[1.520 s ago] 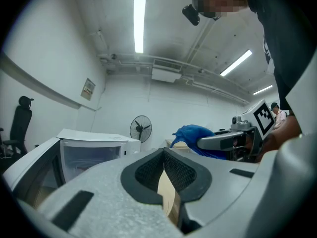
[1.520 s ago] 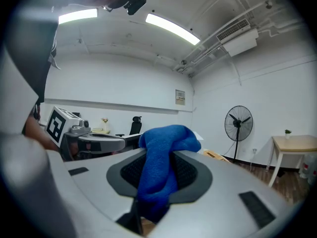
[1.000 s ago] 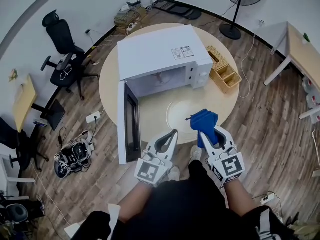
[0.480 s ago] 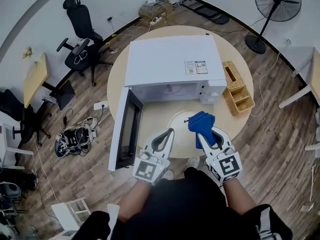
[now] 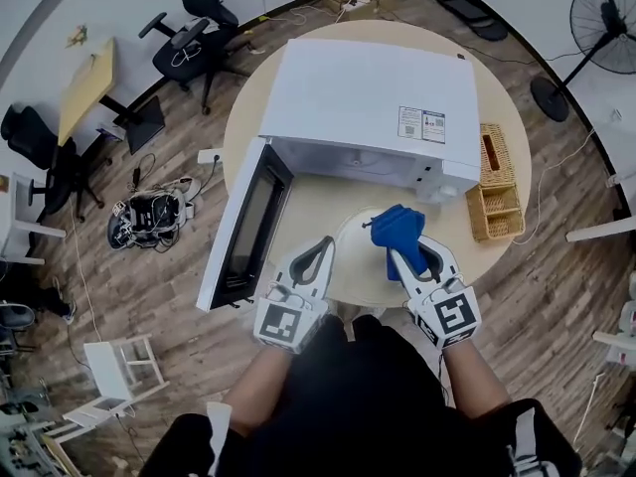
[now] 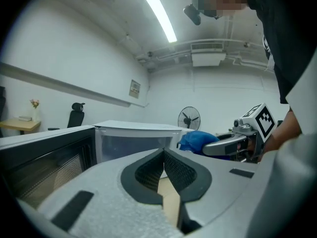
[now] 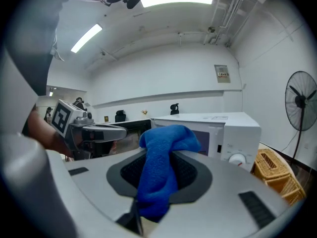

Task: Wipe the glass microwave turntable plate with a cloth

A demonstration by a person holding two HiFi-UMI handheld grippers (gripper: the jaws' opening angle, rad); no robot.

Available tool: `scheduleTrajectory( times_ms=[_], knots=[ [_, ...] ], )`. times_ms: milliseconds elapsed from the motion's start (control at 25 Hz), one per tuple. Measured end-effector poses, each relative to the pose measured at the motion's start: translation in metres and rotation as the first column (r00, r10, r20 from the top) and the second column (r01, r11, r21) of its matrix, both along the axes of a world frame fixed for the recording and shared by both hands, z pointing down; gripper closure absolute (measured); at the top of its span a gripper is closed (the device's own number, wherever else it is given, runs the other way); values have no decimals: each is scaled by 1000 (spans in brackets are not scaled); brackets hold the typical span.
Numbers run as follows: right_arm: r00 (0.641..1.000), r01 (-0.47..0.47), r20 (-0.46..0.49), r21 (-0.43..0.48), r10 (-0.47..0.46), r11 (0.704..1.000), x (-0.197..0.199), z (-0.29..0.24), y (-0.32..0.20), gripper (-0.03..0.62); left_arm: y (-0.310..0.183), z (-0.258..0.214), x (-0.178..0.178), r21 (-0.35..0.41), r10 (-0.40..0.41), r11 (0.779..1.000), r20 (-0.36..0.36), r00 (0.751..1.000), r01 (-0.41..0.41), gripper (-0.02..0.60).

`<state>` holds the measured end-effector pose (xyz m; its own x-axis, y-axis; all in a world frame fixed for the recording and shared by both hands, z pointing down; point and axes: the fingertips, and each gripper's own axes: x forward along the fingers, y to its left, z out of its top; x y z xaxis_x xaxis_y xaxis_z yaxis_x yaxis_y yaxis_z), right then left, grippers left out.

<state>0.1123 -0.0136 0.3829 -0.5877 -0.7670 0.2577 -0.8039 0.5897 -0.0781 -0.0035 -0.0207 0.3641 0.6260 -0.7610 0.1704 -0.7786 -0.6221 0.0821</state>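
The glass turntable plate (image 5: 356, 268) lies flat on the round table, in front of the open white microwave (image 5: 373, 107). My right gripper (image 5: 401, 250) is shut on a bunched blue cloth (image 5: 398, 227), which hangs over the plate's far right part. Whether the cloth touches the glass I cannot tell. In the right gripper view the cloth (image 7: 163, 172) fills the gap between the jaws. My left gripper (image 5: 321, 248) is shut on nothing and sits at the plate's left edge, near the microwave door (image 5: 245, 225). The left gripper view shows the cloth (image 6: 195, 140) off to the right.
The microwave door swings out to the left past the table's edge. A wicker basket (image 5: 494, 182) stands on the table (image 5: 318, 197) to the right of the microwave. On the floor are a standing fan (image 5: 596, 28), office chairs (image 5: 199, 28) and a tangle of cables (image 5: 149, 217).
The head view has swung, so the microwave and table sit more to the right and lower. Both grippers hold their pose, the cloth still in the right one and now farther over the plate.
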Motion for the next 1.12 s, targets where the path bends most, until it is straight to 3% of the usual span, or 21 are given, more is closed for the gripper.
scheduleTrajectory(
  times_ms=[160,640,800,1000,1120],
  knots=[
    [1000,19,-3,-39,-19,999,-9,17,-9,496,-2,12,-10,-30,-20,999,23,1000,20,575],
    [989,15,-141,-143,-35,990,-46,94,-23,491,0,57,-46,-132,-68,989,8,998,68,575],
    [978,41,-190,-220,-84,975,-62,131,-25,491,-3,71,-48,-115,-55,992,15,998,56,575],
    [963,75,-228,-287,-144,955,-82,166,-27,488,-1,82,-47,-165,-49,985,1,999,48,575],
    [950,101,-250,-320,-187,942,-95,180,-28,496,1,90,-51,-179,-46,982,37,998,52,575]
  ],
)
